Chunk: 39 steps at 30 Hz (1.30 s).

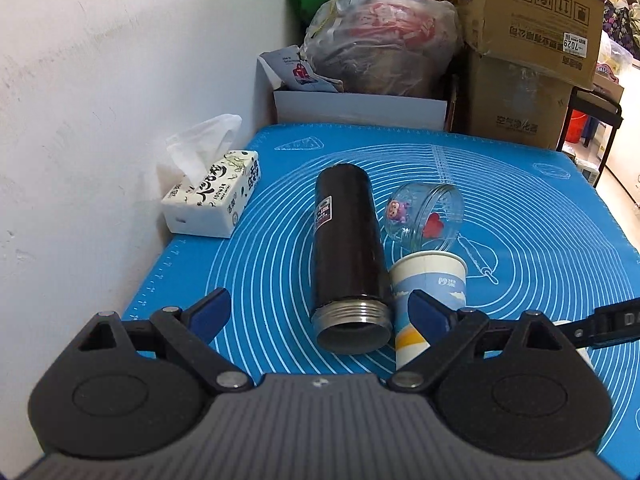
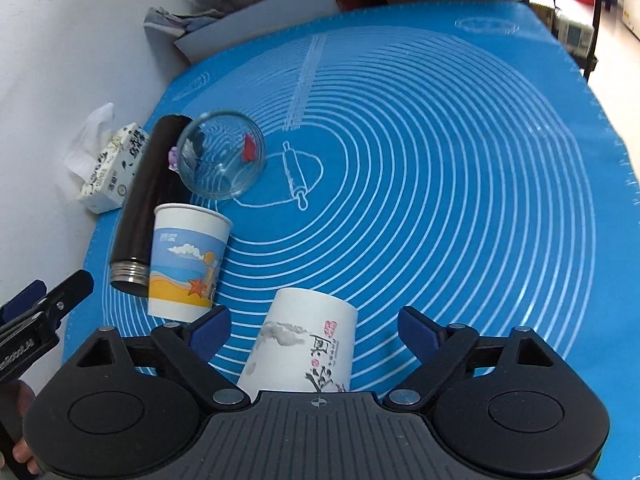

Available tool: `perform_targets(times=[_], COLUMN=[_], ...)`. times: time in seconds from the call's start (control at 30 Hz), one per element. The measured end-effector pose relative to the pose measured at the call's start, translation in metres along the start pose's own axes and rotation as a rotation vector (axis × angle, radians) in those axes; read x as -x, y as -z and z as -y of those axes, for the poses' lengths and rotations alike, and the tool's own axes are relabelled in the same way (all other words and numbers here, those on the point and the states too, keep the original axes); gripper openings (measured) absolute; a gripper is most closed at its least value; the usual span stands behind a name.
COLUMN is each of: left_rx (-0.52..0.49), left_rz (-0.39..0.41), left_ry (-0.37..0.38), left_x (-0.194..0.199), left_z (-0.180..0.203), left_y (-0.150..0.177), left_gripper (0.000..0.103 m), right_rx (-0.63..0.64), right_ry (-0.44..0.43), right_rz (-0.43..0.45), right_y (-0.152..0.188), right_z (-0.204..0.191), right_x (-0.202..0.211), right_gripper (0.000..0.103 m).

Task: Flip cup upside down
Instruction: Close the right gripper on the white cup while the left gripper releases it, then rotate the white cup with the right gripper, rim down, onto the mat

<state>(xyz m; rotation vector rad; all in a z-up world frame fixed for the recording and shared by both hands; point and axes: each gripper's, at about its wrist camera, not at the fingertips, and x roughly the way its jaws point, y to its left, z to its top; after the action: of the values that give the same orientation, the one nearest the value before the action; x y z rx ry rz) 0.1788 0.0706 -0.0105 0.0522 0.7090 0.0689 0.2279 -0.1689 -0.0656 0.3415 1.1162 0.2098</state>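
Note:
Several cups lie on their sides on the blue mat [image 1: 520, 220]. A black steel flask [image 1: 347, 256] lies with its threaded mouth toward my left gripper [image 1: 320, 312], which is open just before it. A beach-print paper cup [image 1: 428, 300] lies by the flask, against my left gripper's right finger [image 1: 430, 314]. A clear glass cup [image 1: 426, 216] lies beyond. In the right wrist view, a white ink-print cup [image 2: 304, 344] lies between the fingers of my open right gripper [image 2: 314, 330]. The flask [image 2: 144, 200], paper cup [image 2: 186, 264] and glass cup [image 2: 220, 154] are to the left.
A tissue box [image 1: 212, 196] sits at the mat's left edge against the white wall [image 1: 100, 120]. Behind the mat are a white box [image 1: 360, 106], a plastic bag [image 1: 384, 44] and stacked cartons [image 1: 528, 48]. The left gripper shows in the right wrist view [image 2: 40, 308].

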Motion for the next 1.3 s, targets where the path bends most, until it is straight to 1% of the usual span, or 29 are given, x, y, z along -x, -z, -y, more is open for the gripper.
perform_targets(times=[0.1, 0.13, 0.17, 0.23, 0.37, 0.47, 0.53, 0.67, 0.73, 0.77, 0.9, 1.0, 1.07, 1.17, 1.3], left_rx=[0.005, 0.006, 0.007, 0.009, 0.007, 0.004, 0.007, 0.009, 0.008, 0.006, -0.001, -0.003, -0.004, 0.002, 0.005], left_rz=[-0.007, -0.009, -0.011, -0.014, -0.013, -0.007, -0.002, 0.006, 0.007, 0.008, 0.015, 0.021, 0.019, 0.013, 0.001], left_ry=[0.002, 0.003, 0.003, 0.004, 0.009, 0.013, 0.017, 0.031, 0.038, 0.042, 0.056, 0.063, 0.066, 0.078, 0.095], left_x=[-0.004, -0.005, -0.006, -0.008, -0.007, -0.004, -0.002, 0.003, 0.006, 0.008, 0.015, 0.02, 0.022, 0.025, 0.03], left_z=[0.0, -0.001, -0.001, 0.0, 0.002, 0.005, 0.008, 0.012, 0.015, 0.016, 0.021, 0.022, 0.022, 0.023, 0.025], left_y=[0.001, 0.001, 0.002, 0.002, 0.003, 0.003, 0.004, 0.008, 0.011, 0.013, 0.019, 0.023, 0.025, 0.03, 0.038], left_gripper=[0.095, 0.095, 0.095, 0.095, 0.095, 0.095, 0.095, 0.095, 0.095, 0.095, 0.095, 0.095, 0.095, 0.095, 0.095], right_rx=[-0.019, -0.025, -0.029, -0.039, 0.032, 0.119, 0.192, 0.353, 0.398, 0.404, 0.385, 0.427, 0.447, 0.467, 0.466], right_ry=[-0.011, -0.018, -0.026, -0.05, -0.038, -0.02, 0.017, 0.155, 0.187, 0.2, 0.24, 0.28, 0.301, 0.318, 0.318], right_rz=[-0.038, -0.054, -0.067, -0.066, 0.016, 0.114, 0.207, 0.452, 0.557, 0.593, 0.662, 0.745, 0.77, 0.782, 0.766], right_y=[-0.001, -0.002, -0.001, -0.001, 0.006, 0.014, 0.025, 0.058, 0.076, 0.085, 0.112, 0.136, 0.149, 0.165, 0.176], right_z=[0.0, 0.0, 0.001, 0.001, -0.007, -0.015, -0.021, -0.03, -0.029, -0.027, -0.019, -0.022, -0.025, -0.028, -0.027], right_x=[-0.013, -0.016, -0.019, -0.022, -0.009, 0.01, 0.024, 0.043, 0.043, 0.04, 0.025, 0.022, 0.022, 0.026, 0.031], right_gripper=[0.075, 0.067, 0.062, 0.055, 0.054, 0.054, 0.054, 0.054, 0.054, 0.054, 0.054, 0.054, 0.055, 0.053, 0.052])
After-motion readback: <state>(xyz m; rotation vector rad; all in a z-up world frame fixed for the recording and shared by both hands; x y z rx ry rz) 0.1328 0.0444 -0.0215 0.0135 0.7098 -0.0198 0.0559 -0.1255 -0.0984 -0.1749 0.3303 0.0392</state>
